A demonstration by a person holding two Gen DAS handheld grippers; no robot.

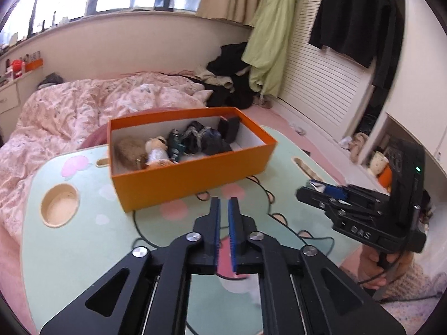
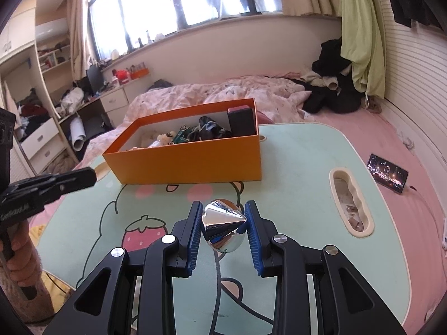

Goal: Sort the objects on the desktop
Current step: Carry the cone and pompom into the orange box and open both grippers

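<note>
An orange box [image 1: 192, 173] stands on the mint cartoon table [image 1: 83, 240] and holds several small items: a plush toy, a figurine, dark bundles, a black case. It also shows in the right wrist view [image 2: 190, 162]. My left gripper [image 1: 224, 205] is shut and empty, just in front of the box. My right gripper [image 2: 225, 209] is shut on a shiny chrome cone [image 2: 223, 226], held above the table in front of the box. The right gripper also shows at the right of the left wrist view [image 1: 321, 192]; the left gripper shows at the left of the right wrist view [image 2: 89, 177].
The table has a round cup recess [image 1: 60, 205] and an oblong slot [image 2: 352, 203]. A phone [image 2: 388, 173] lies on the pink bed beyond the table's right edge. A pink duvet and piled clothes lie behind the box.
</note>
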